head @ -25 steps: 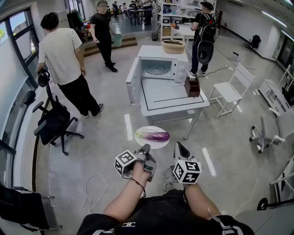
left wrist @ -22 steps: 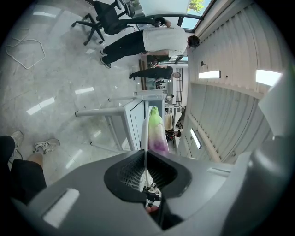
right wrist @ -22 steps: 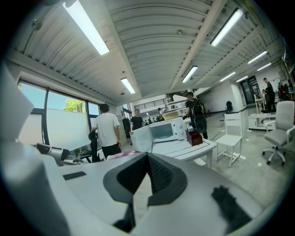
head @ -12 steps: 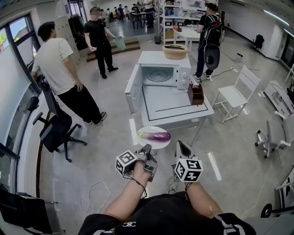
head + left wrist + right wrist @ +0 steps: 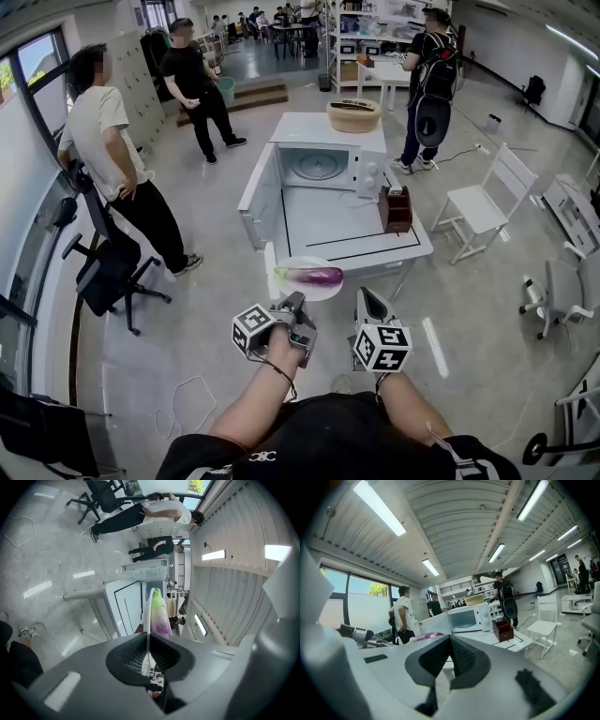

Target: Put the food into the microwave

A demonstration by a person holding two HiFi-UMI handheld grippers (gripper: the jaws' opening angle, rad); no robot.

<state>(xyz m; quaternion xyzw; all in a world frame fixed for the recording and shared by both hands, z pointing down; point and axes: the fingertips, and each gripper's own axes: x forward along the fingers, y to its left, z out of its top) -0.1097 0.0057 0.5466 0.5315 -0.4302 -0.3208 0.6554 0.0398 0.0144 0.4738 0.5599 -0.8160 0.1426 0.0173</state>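
Note:
A white plate (image 5: 298, 289) carries a purple eggplant (image 5: 309, 275), and my left gripper (image 5: 297, 307) is shut on the plate's near rim, holding it level in the air. In the left gripper view the plate (image 5: 147, 620) stands edge-on between the pads of that gripper (image 5: 147, 645), with the eggplant (image 5: 159, 615) on it. Just beyond the plate is the white table (image 5: 319, 230). A white microwave (image 5: 323, 161) stands at its far end with its door (image 5: 258, 199) swung open to the left. My right gripper (image 5: 364, 300) hangs beside the plate, shut with nothing in it (image 5: 450, 641).
On the table's right side sits a brown box (image 5: 396, 208), and a basket (image 5: 353, 114) rests on the microwave. People stand at left (image 5: 103, 122), back left (image 5: 192, 75) and back right (image 5: 427, 66). There is an office chair (image 5: 108, 267) at left and a white chair (image 5: 483, 197) at right.
The table and microwave have come closer, so the plate now hangs at the table's near edge. Both grippers keep their hold and pose. The people at left have shifted slightly.

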